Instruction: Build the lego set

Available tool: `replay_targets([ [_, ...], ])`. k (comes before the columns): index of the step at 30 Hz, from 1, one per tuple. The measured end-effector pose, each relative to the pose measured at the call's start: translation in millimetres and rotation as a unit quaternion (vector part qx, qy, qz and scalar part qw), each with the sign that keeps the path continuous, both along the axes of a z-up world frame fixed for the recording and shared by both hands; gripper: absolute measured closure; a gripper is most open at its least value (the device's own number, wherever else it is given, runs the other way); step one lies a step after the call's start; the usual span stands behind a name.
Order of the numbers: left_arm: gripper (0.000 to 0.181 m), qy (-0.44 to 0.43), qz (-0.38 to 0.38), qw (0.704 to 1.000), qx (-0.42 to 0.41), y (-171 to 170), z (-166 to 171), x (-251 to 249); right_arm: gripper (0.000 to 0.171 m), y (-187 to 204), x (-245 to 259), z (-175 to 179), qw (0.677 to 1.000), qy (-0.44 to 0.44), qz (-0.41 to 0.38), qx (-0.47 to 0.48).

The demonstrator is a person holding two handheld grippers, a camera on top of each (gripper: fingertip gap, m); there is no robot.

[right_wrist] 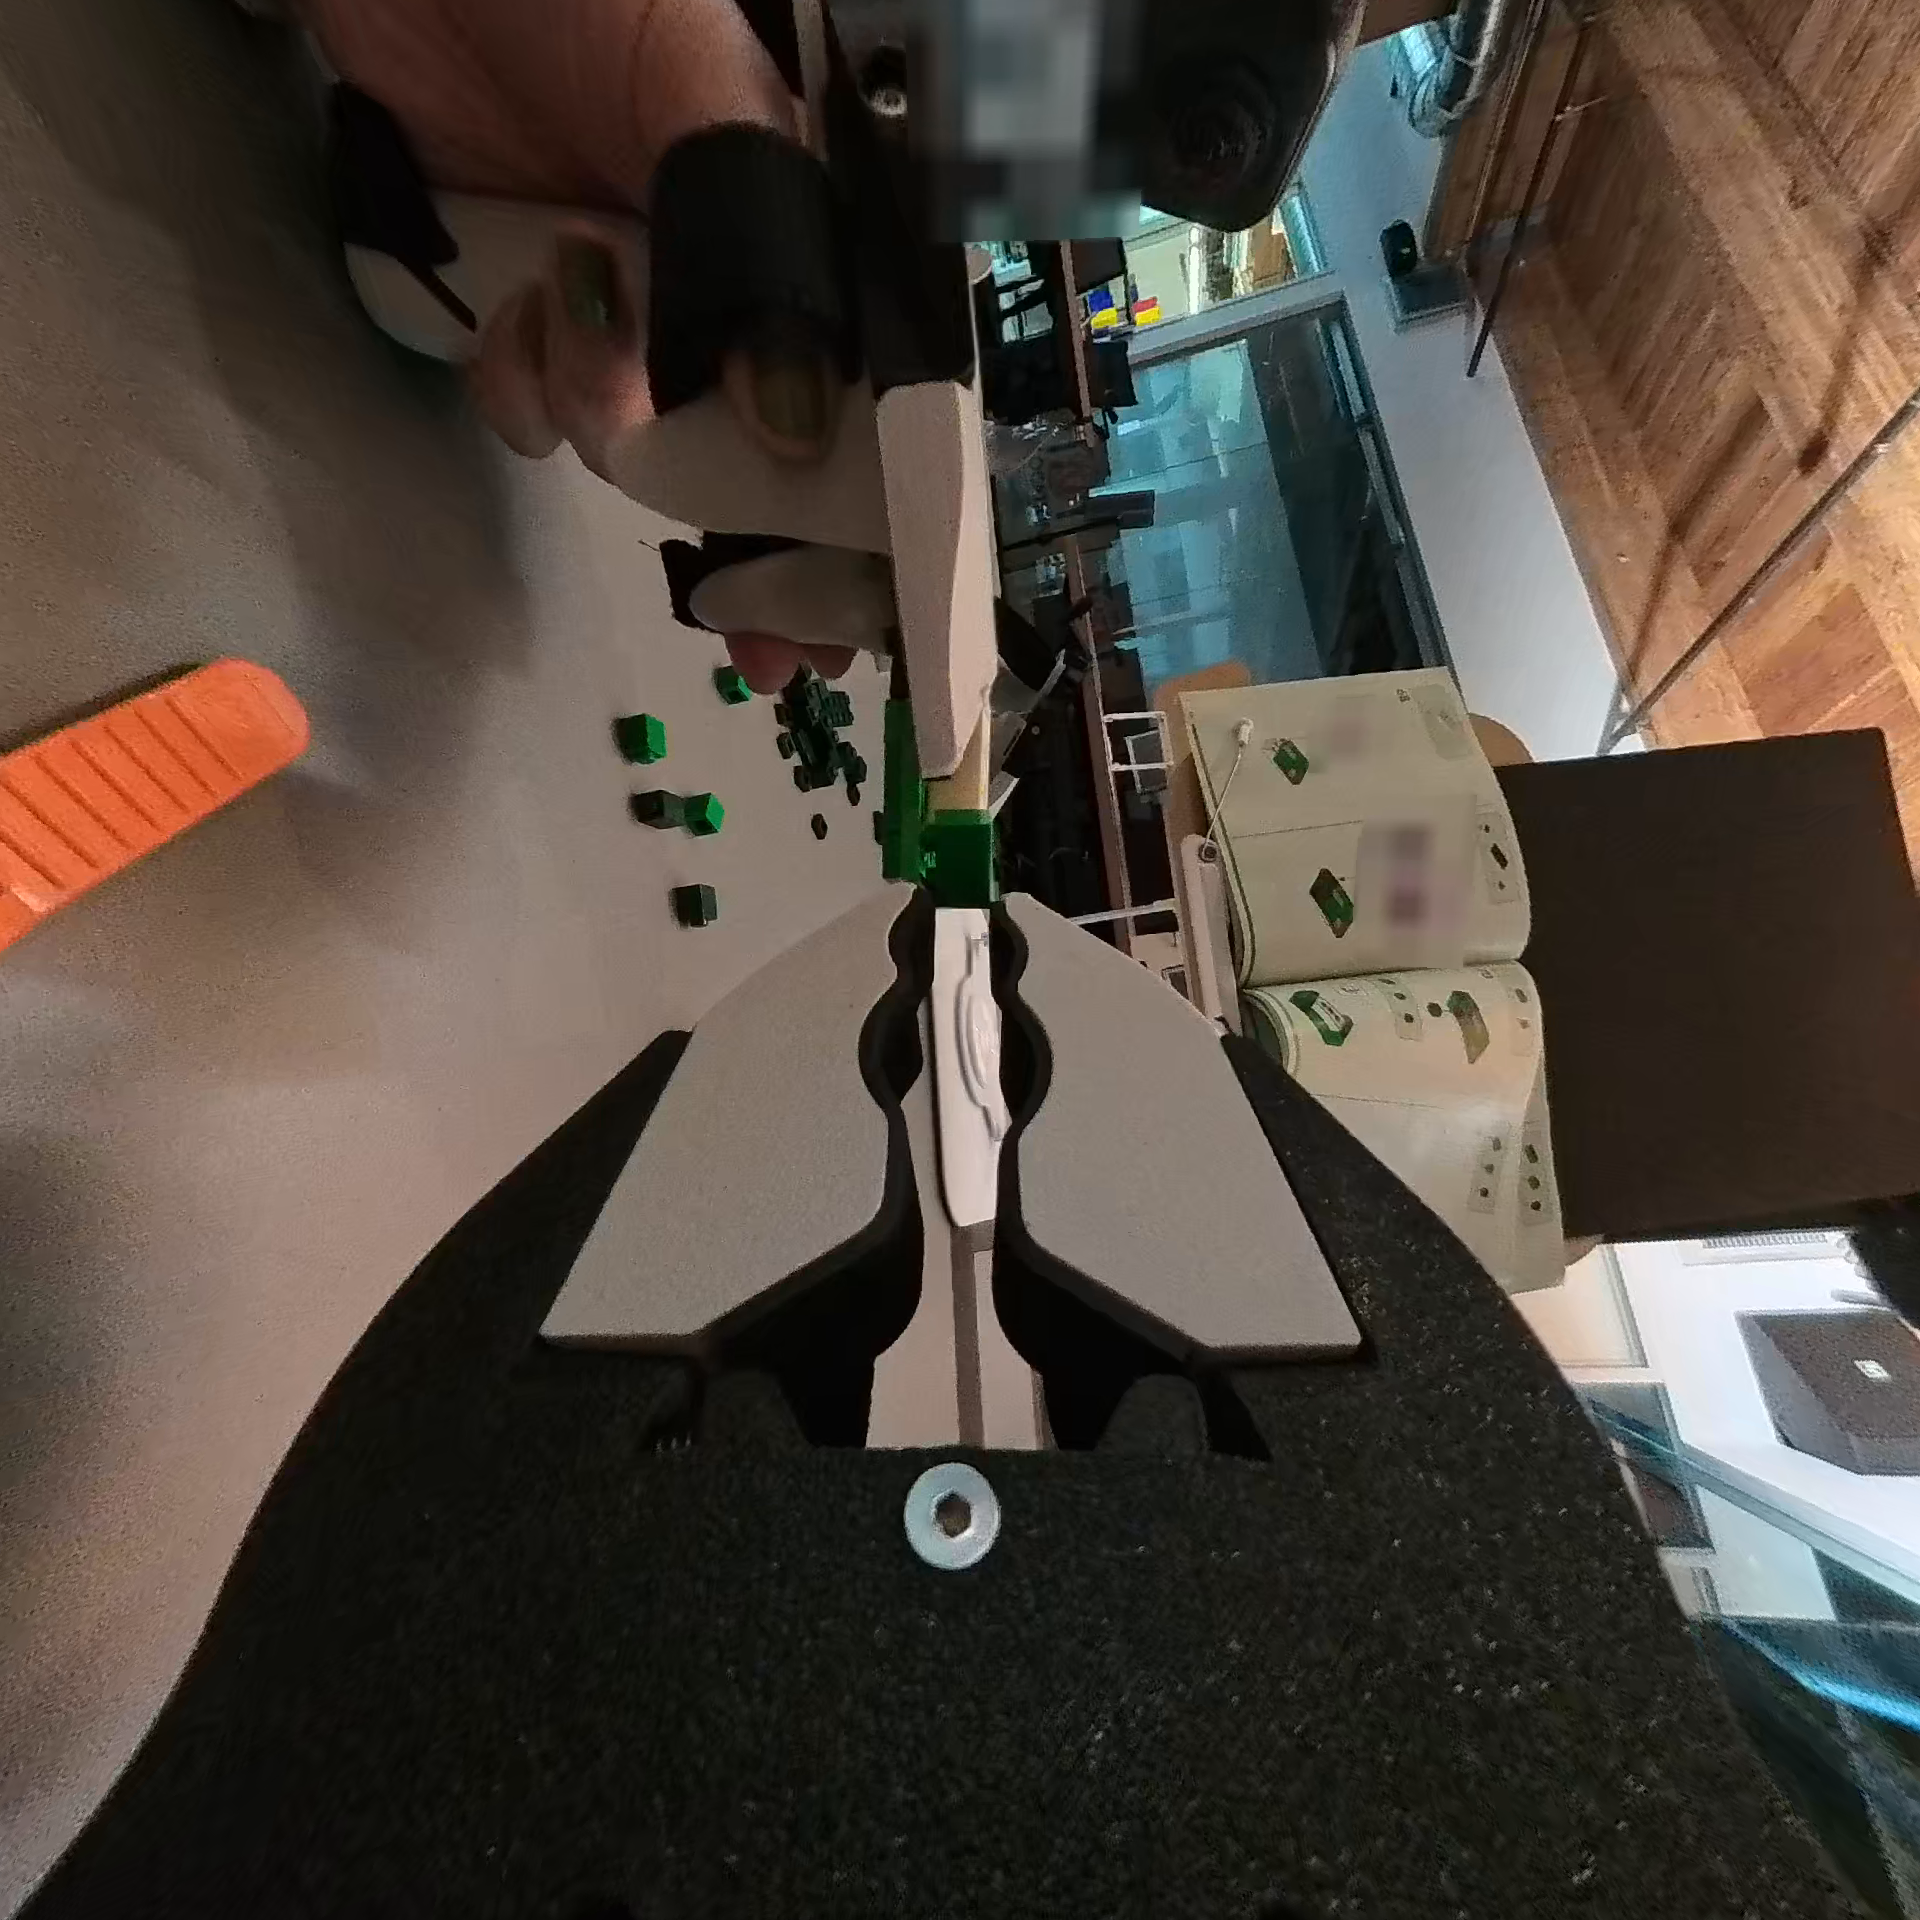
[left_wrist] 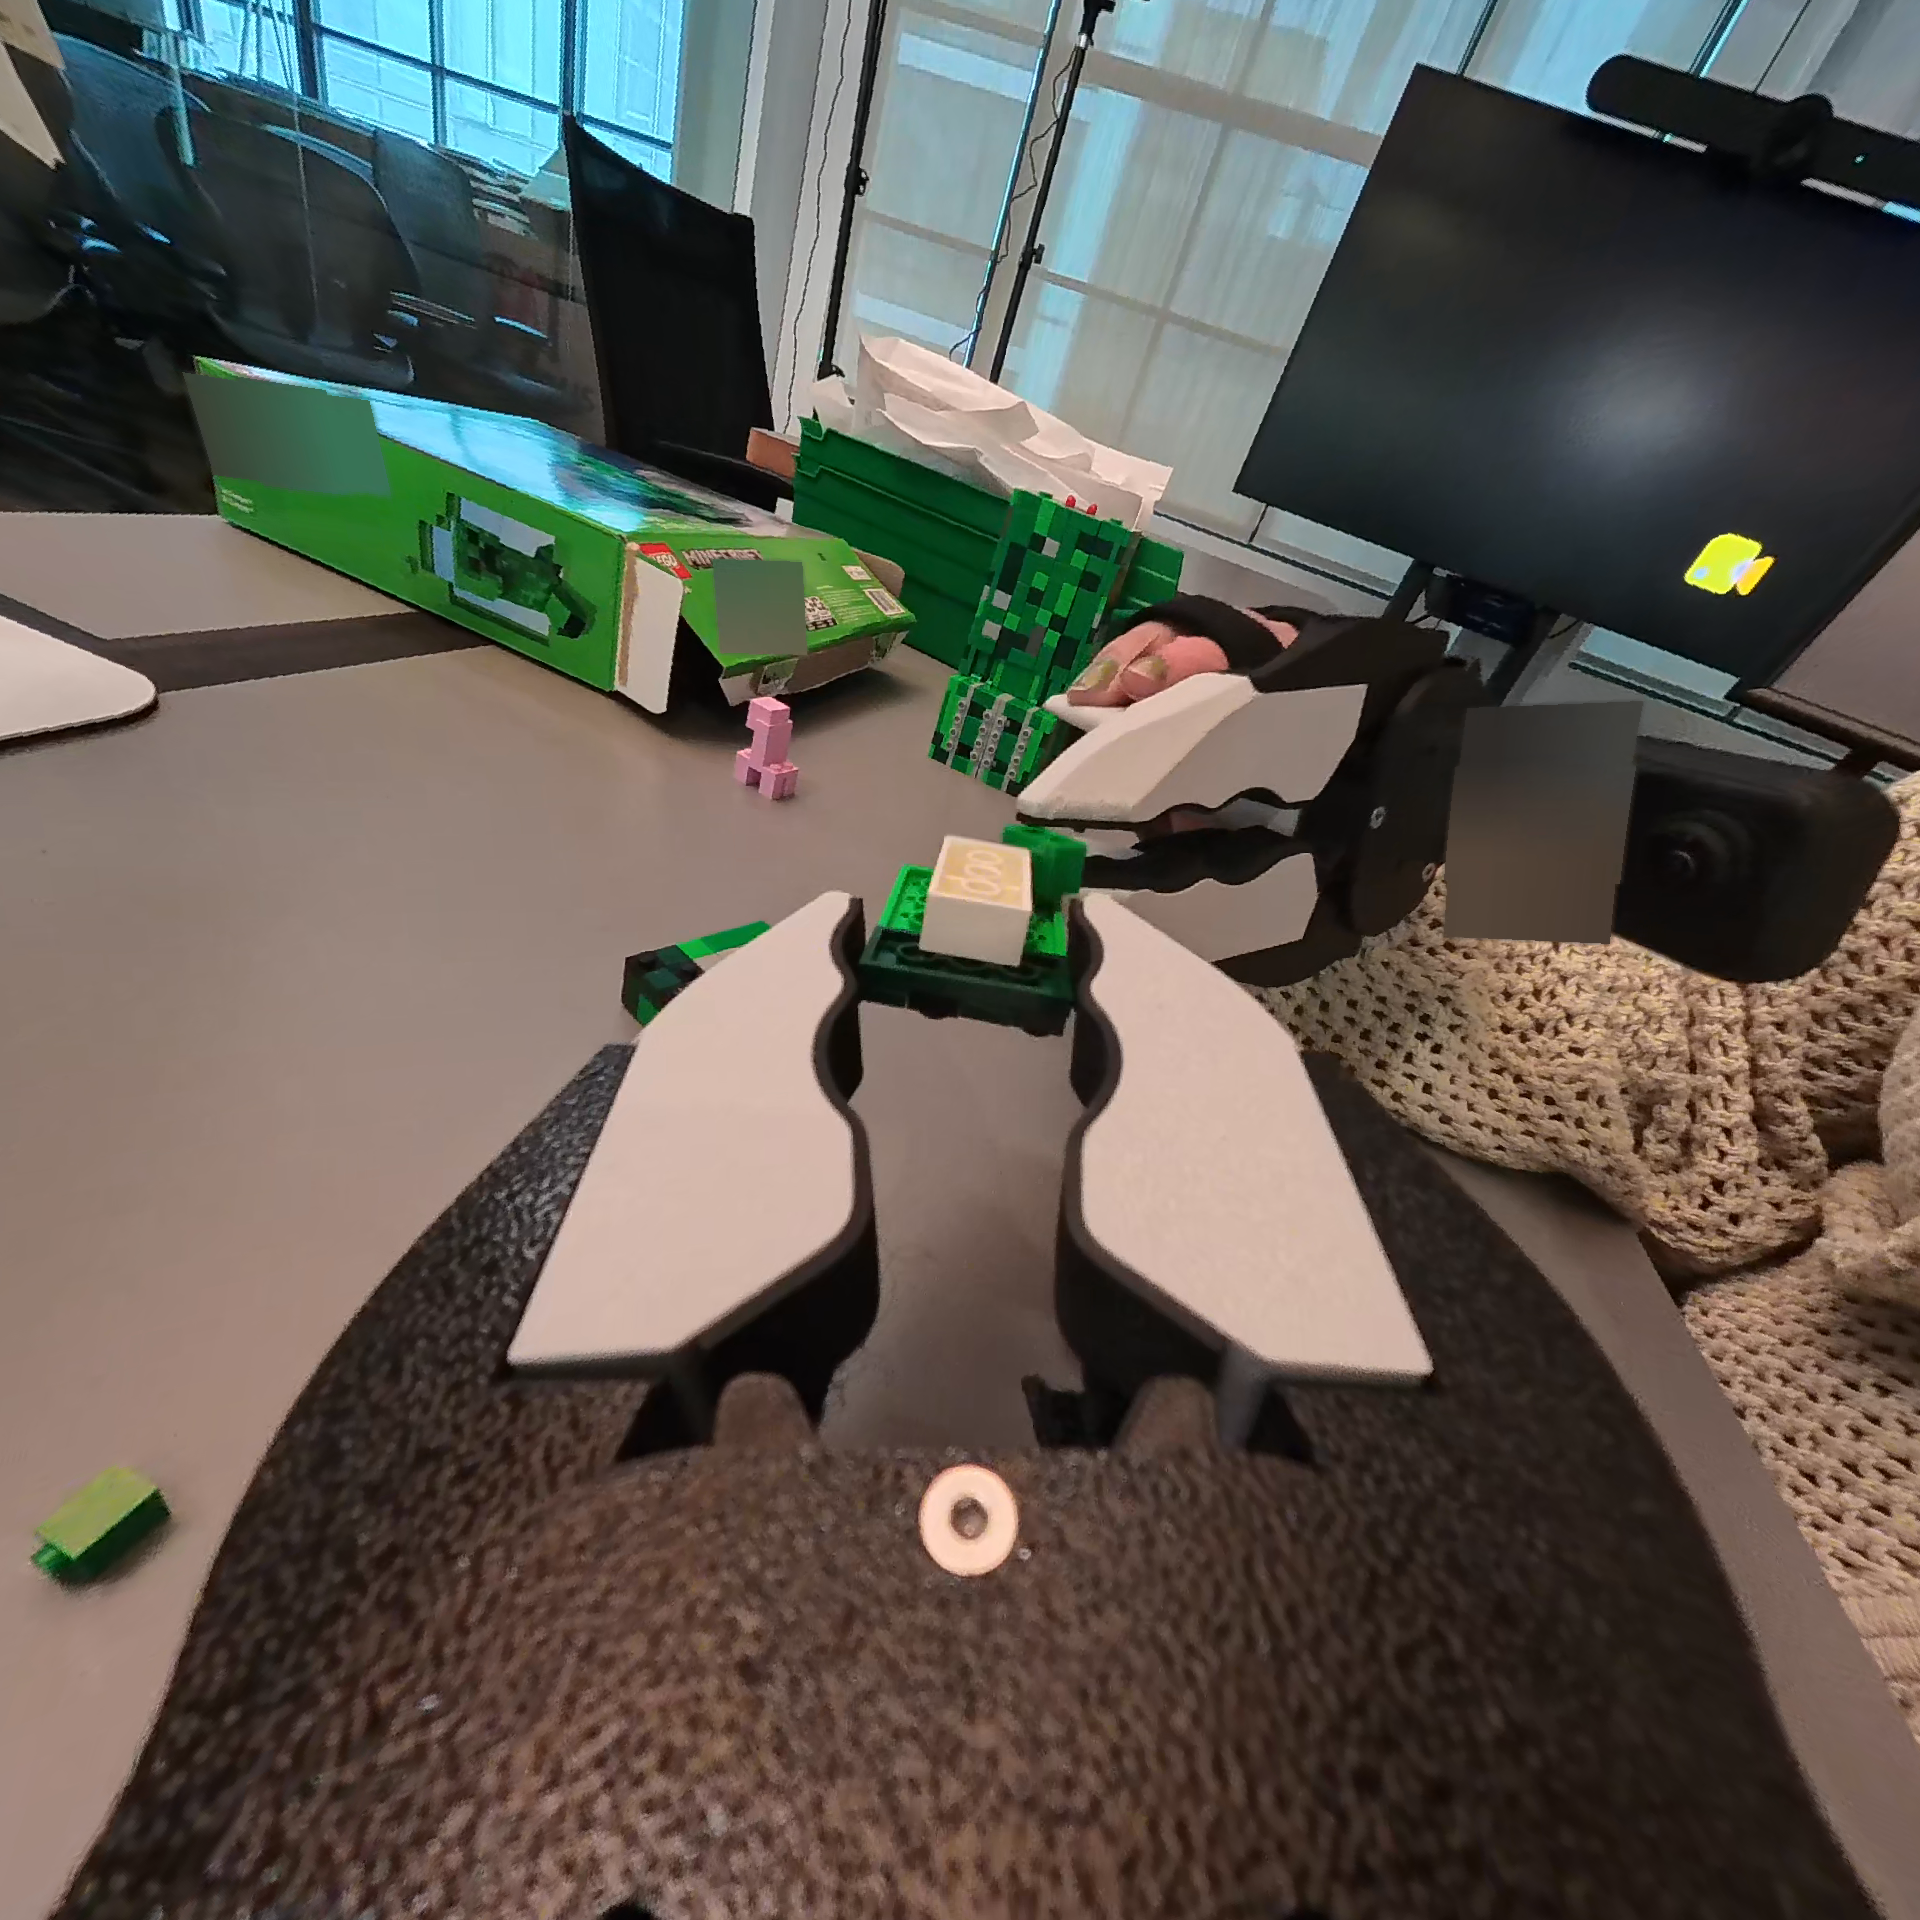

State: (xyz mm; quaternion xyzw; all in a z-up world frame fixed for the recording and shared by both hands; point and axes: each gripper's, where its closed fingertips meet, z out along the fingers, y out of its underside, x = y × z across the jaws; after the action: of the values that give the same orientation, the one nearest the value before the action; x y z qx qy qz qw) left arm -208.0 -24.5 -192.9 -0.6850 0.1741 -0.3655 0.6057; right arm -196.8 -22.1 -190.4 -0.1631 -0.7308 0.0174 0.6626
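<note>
Left wrist view low, close, facing windows; right rolled sideways; both share green assembly (left_wrist: 966, 935).

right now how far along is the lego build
Done: the green creeper figure stands built by the box. In hand: the left gripper clamps a small green assembly carrying a white block, while the right gripper presses a green brick on. Left: loose green bricks remain on the table.

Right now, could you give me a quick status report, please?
Left gripper shut on green plate assembly, tan brick on top. Right gripper shut on small green brick at assembly's edge. Nothing between them.
</note>
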Motion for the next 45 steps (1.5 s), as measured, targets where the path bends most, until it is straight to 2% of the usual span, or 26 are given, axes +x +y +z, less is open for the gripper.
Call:
replay_targets([
  [10, 0.144, -0.005, -0.006, 1.0, 0.004, -1, 1, 0, 0.154, 7, 4, -5, 1.0, -0.019, -0.006, -0.014],
  [13, 0.144, -0.004, 0.001, 1.0, 0.008, 0, 2, -1, 0.153, 12, 8, -1, 0.997, -0.012, -0.006, -0.075],
  [15, 0.144, 0.002, 0.021, 0.999, 0.026, 2, 5, -4, 0.156, 18, 9, 4, 0.989, 0.002, -0.011, -0.149],
  [18, 0.144, 0.02, 0.046, 0.997, 0.053, 3, 9, -8, 0.159, 19, 8, 14, 0.962, 0.021, 0.001, -0.273],
  [22, 0.144, 0.03, 0.038, 0.998, 0.051, 3, 6, -4, 0.152, 1, 3, 22, 0.89, 0.017, 0.074, -0.449],
  [27, 0.144, 0.038, 0.038, 0.997, 0.055, 3, 6, -3, 0.143, -10, 2, 19, 0.844, -0.025, 0.101, -0.526],
  [29, 0.144, 0.039, 0.038, 0.997, 0.057, 2, 6, -3, 0.143, -11, 2, 15, 0.837, -0.043, 0.096, -0.538],
  [37, 0.144, 0.052, 0.022, 0.997, 0.059, 0, 3, 4, 0.151, -9, 0, 3, 0.844, -0.072, 0.068, -0.527],
  [45, 0.144, 0.053, -0.002, 0.997, 0.052, -4, 2, 9, 0.153, -14, 8, 1, 0.851, -0.097, 0.084, -0.509],
])
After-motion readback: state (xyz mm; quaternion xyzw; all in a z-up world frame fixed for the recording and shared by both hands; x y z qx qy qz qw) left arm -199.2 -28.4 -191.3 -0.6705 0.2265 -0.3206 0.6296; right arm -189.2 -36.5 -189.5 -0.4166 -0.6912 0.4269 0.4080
